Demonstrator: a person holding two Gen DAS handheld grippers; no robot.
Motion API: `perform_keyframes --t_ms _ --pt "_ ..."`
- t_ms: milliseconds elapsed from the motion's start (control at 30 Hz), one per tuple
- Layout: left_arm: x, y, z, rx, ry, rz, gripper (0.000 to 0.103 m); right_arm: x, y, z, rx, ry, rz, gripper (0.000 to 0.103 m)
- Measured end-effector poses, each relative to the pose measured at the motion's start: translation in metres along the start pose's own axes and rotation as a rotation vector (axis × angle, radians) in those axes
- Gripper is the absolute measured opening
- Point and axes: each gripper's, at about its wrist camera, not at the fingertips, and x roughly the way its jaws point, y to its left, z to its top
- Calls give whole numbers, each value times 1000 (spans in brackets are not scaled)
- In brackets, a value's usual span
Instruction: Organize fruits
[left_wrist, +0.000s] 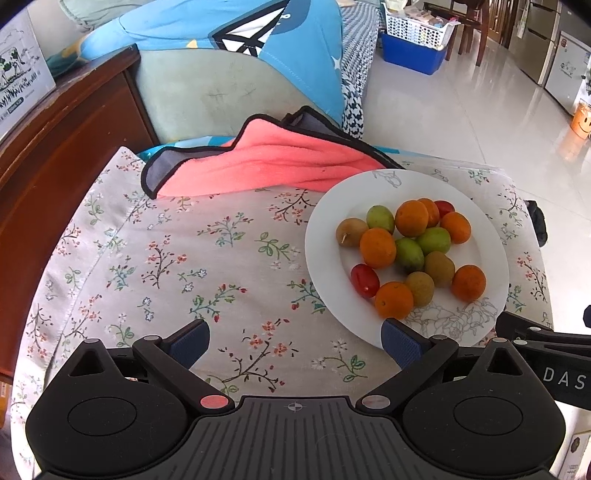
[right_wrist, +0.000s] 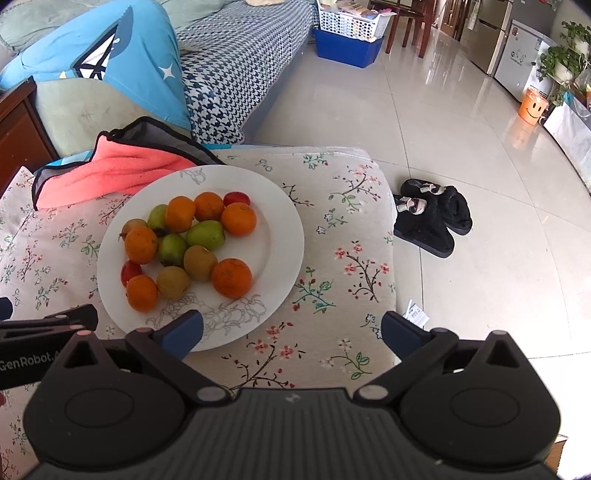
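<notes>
Flowered cloth (left_wrist: 192, 258) covers the surface I'm working over, and on it sits a white plate (left_wrist: 476, 229) with a faint line-drawn flower on its near rim, heaped with small fruit: oranges (left_wrist: 377, 247), green ones (left_wrist: 409, 254), brownish ones (left_wrist: 439, 268) and red tomatoes (left_wrist: 365, 280), all touching in one cluster. I see the plate ahead and right of my left gripper (left_wrist: 295, 343), whose jaws stand wide apart and empty, the right finger over the rim. My right gripper (right_wrist: 291, 332) is likewise spread wide, holding nothing, its left finger over the plate's near edge. Behind the plate lies a pink towel (left_wrist: 258, 166); black slippers (right_wrist: 432, 218) sit on the tiled floor (right_wrist: 461, 129) beyond.
</notes>
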Motion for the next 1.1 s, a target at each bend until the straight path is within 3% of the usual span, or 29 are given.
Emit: perform_keyframes --t_ms 467,1100 --pt "1 -2 1 -4 3 14 100 2 -1 1 19 11 9 102" --pt "0 -4 -2 16 -3 70 100 3 10 -1 -49 -35 -51 102"
